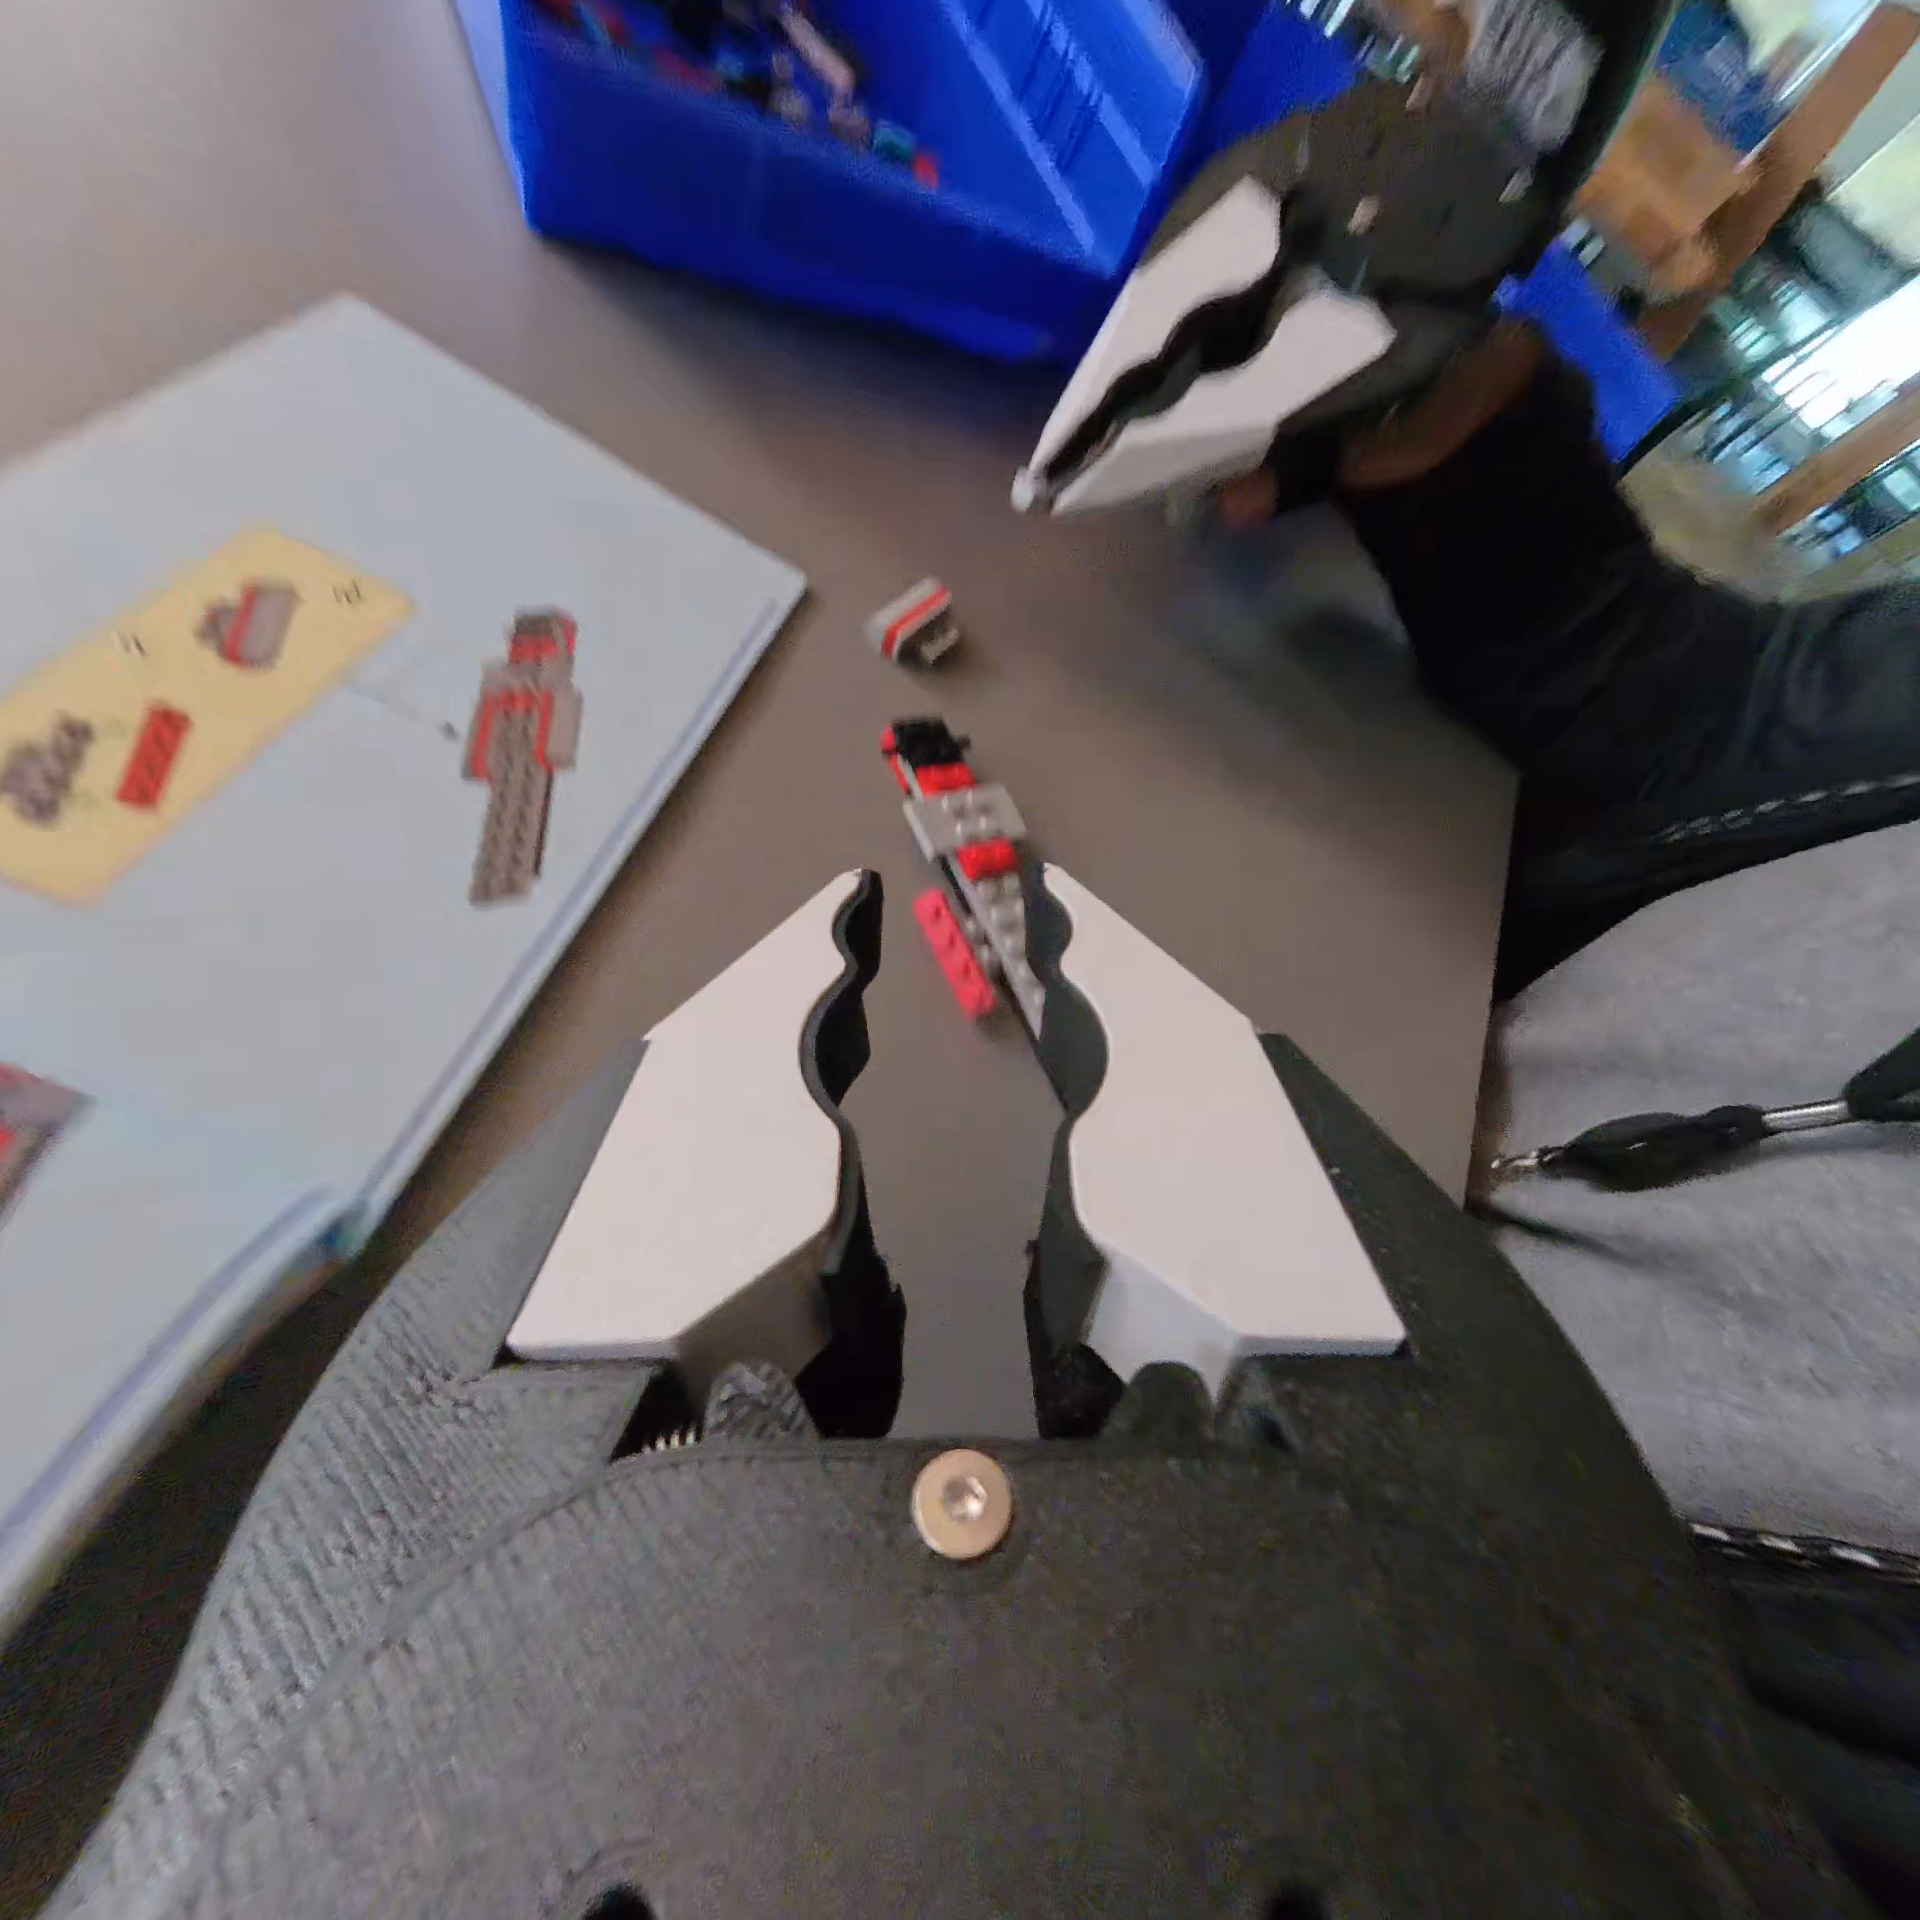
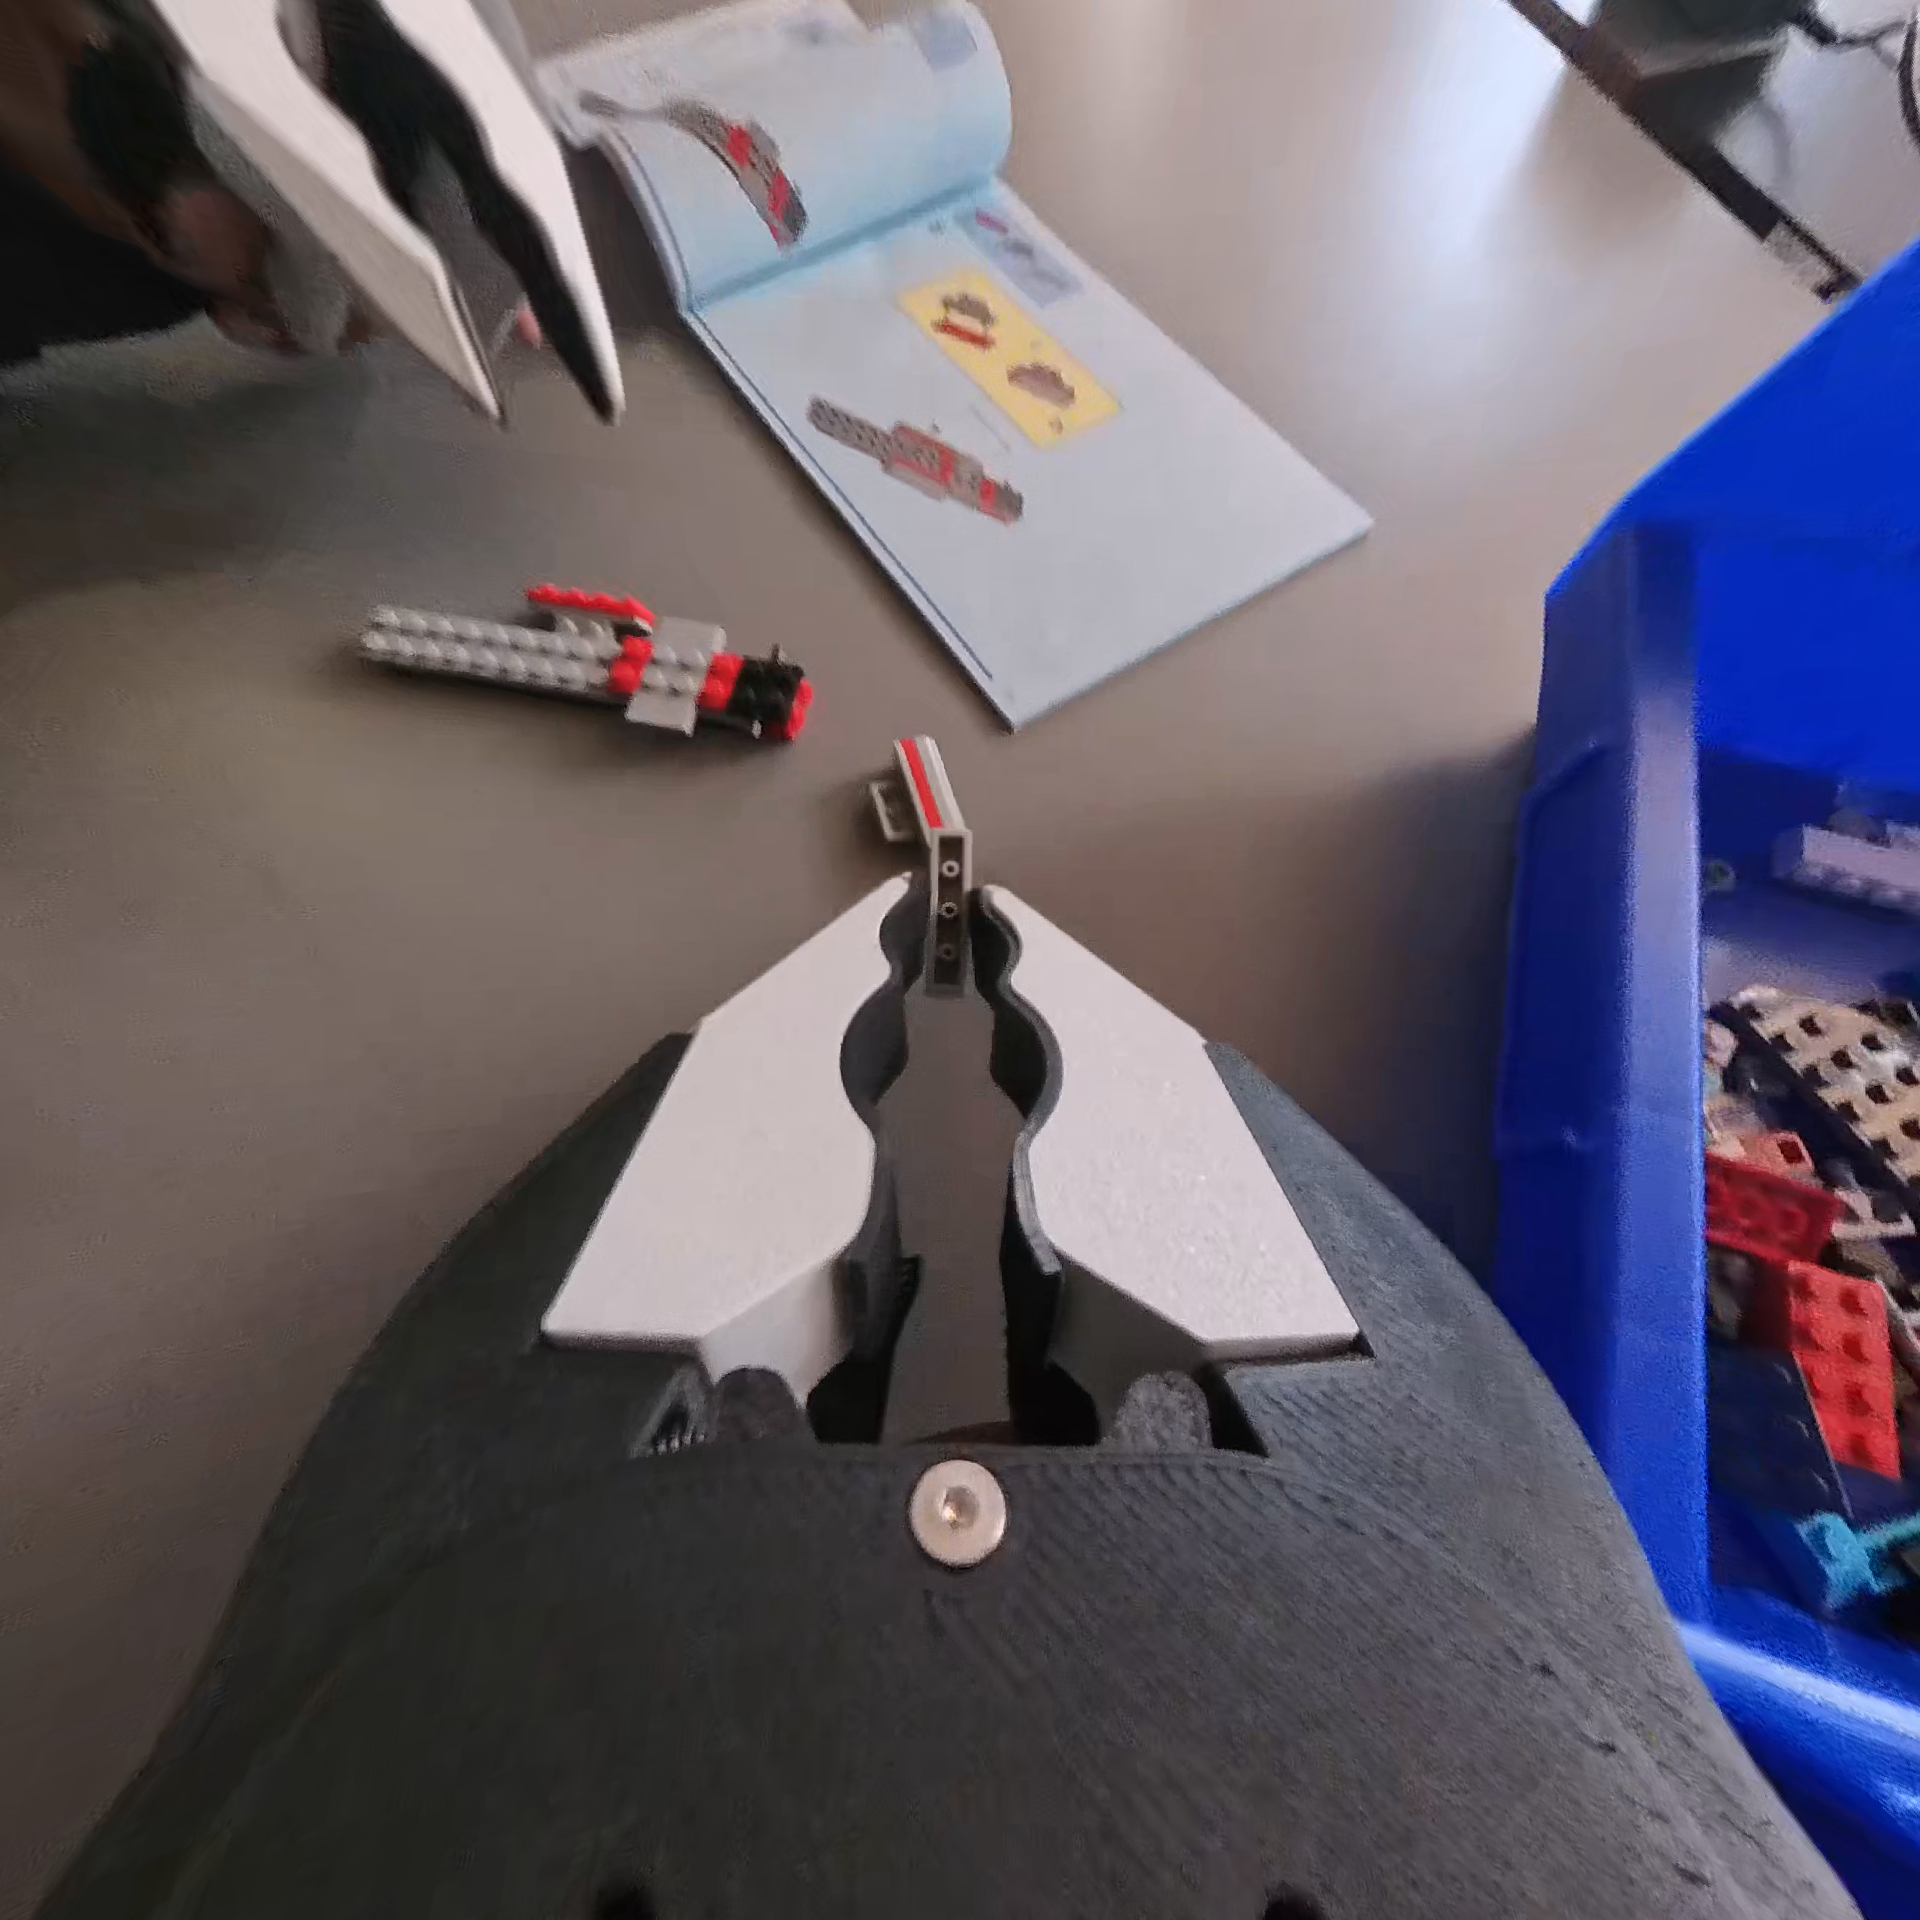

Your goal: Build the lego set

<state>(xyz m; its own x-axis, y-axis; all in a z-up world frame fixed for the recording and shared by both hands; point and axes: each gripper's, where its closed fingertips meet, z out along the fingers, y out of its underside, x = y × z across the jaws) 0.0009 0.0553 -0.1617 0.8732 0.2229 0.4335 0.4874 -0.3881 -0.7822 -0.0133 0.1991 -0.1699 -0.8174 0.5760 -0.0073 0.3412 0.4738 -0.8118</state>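
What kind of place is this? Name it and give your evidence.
Probably an office or lab workbench used for Lego building: a plain dark table, an open instruction booklet, and a blue bin of loose bricks beside a part-built model.

Open dark grey table (image 2: pixel 312 935) stretches wide to the left of the long grey-and-red brick assembly (image 2: pixel 582 660), plenty of room there. The right side is walled off by the tall blue plastic bin (image 2: pixel 1621 935). The open light-blue instruction booklet (image 2: pixel 1039 468) covers the far ground, and a small grey-and-red brick piece (image 1: pixel 912 620) sits just beyond the assembly's black end.
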